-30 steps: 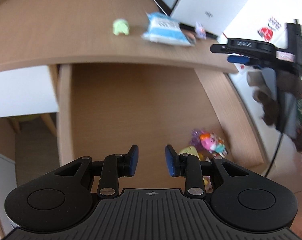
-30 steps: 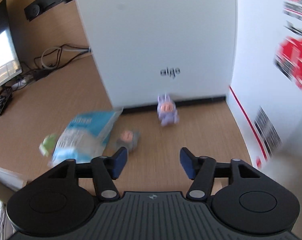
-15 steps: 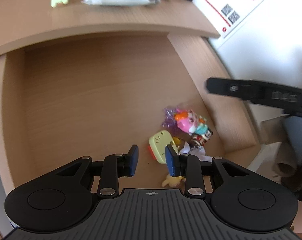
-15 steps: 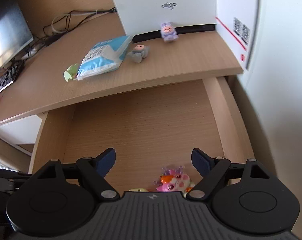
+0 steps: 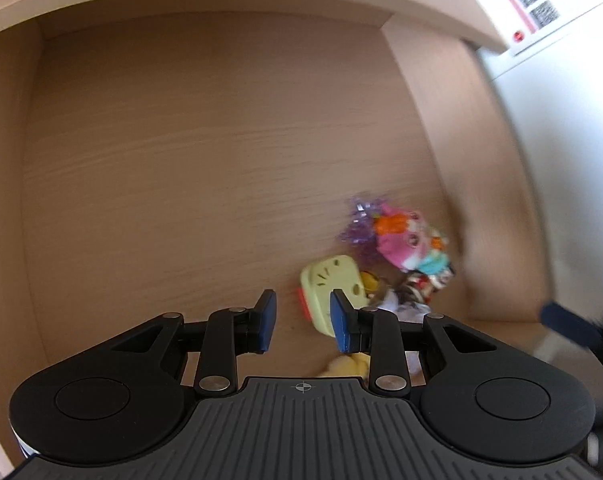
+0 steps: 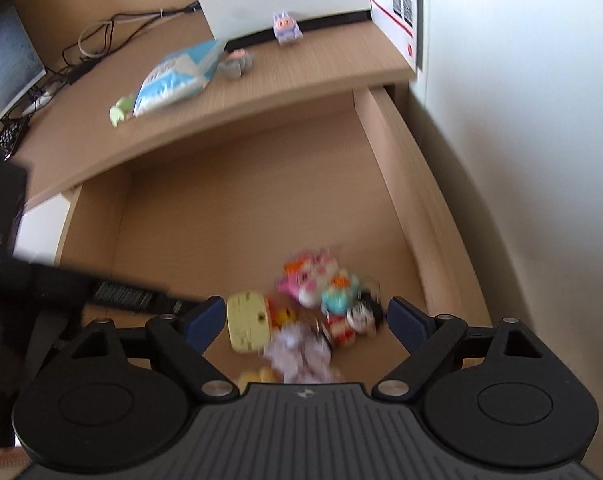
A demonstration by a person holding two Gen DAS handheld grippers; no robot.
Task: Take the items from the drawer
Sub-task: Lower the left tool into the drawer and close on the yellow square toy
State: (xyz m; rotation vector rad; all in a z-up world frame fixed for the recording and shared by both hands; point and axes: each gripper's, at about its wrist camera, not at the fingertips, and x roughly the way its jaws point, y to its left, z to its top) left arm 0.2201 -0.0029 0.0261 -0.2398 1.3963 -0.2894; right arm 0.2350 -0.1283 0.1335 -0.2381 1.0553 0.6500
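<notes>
Since a second ago we have swung both tongs off the desktop and down over the open drawer point(image 5: 221, 128), where a blurred heap of small toys lies in the near right corner. Our left gripper point(image 5: 303, 316) hangs narrowly parted and empty, the pale yellow toy point(image 5: 333, 284) just ahead of its right pad. Our right gripper point(image 6: 306, 320) is opening wide above the heap, the yellow toy just inside its left pad and the pink toy point(image 6: 305, 276) further ahead, neither pad touching anything.
</notes>
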